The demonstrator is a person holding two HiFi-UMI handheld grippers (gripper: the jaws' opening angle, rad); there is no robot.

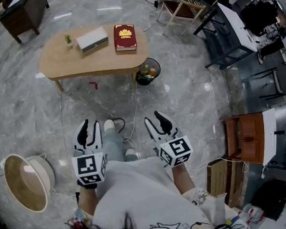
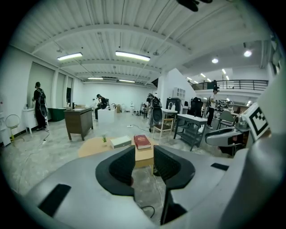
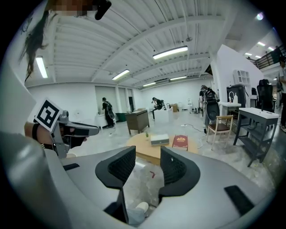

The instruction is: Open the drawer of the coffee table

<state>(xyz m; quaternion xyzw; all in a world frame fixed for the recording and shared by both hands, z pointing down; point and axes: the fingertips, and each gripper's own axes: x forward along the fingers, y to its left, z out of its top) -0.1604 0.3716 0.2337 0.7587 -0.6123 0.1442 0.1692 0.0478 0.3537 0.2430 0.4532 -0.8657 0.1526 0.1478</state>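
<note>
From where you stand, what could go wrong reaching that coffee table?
A cable lies on the floor between the person's feet and the coffee table: a trip hazard. The bin stands by the table's end and could be kicked. A jolt could shift the small plant on top.

No word, brand or number can be read; gold print is seen on the red book lying on the coffee table, toward twelve o'clock in the head view, but it cannot be made out.

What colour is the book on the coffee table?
The book is dark red with a gold emblem on its cover. It shows best in the head view.
</note>
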